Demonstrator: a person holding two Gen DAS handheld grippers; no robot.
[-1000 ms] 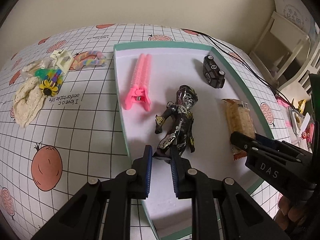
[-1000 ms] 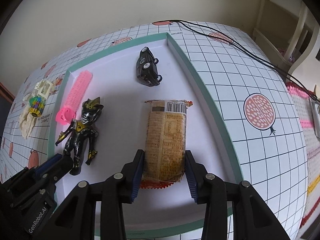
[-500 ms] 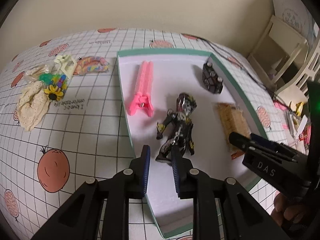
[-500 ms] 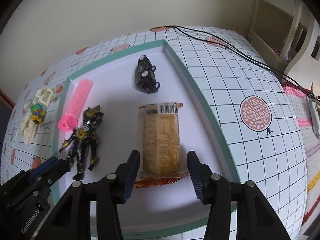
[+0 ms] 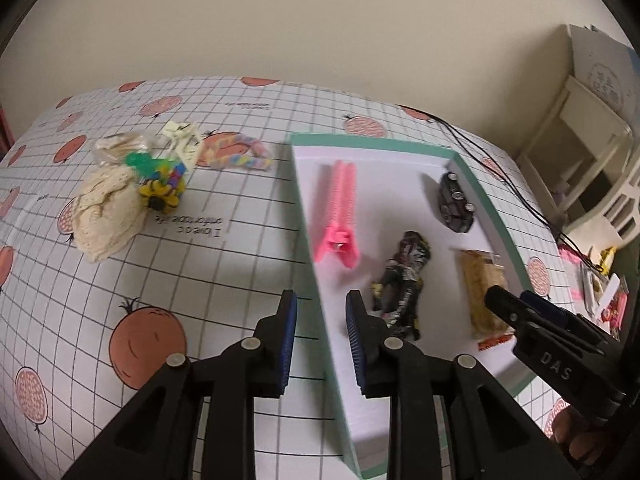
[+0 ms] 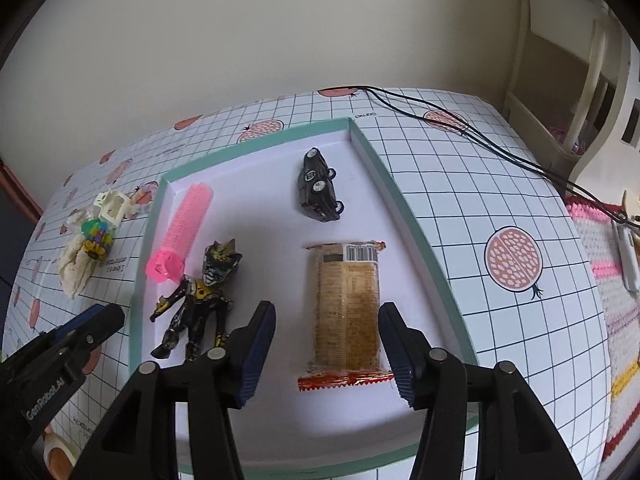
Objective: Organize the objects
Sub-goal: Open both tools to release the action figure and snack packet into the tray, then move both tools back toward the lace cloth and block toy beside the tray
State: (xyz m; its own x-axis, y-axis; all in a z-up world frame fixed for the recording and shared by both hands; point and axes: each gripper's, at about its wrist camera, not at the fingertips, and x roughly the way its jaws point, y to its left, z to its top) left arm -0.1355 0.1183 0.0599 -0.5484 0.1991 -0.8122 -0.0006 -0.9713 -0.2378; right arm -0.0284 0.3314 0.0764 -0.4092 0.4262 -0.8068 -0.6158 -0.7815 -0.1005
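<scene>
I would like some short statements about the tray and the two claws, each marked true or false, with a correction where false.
1. The black toy car lies on its side inside the tray. True.
2. The right claw is shut on the snack bar packet. False: it is open, with the packet lying between its fingers.
3. The pink hair roller lies on the tablecloth outside the tray. False: it is inside the tray.
4. The left claw is open and holds nothing. True.
5. The dark action figure stands upright. False: it lies flat.

Bench cloth (image 6: 460,200): white, dark grid, red-orange fruit prints; tray (image 6: 408,216): white with a teal rim. Hair roller (image 6: 188,216) pink; toy car (image 6: 316,188) black; figure (image 6: 200,296) black and gold.
</scene>
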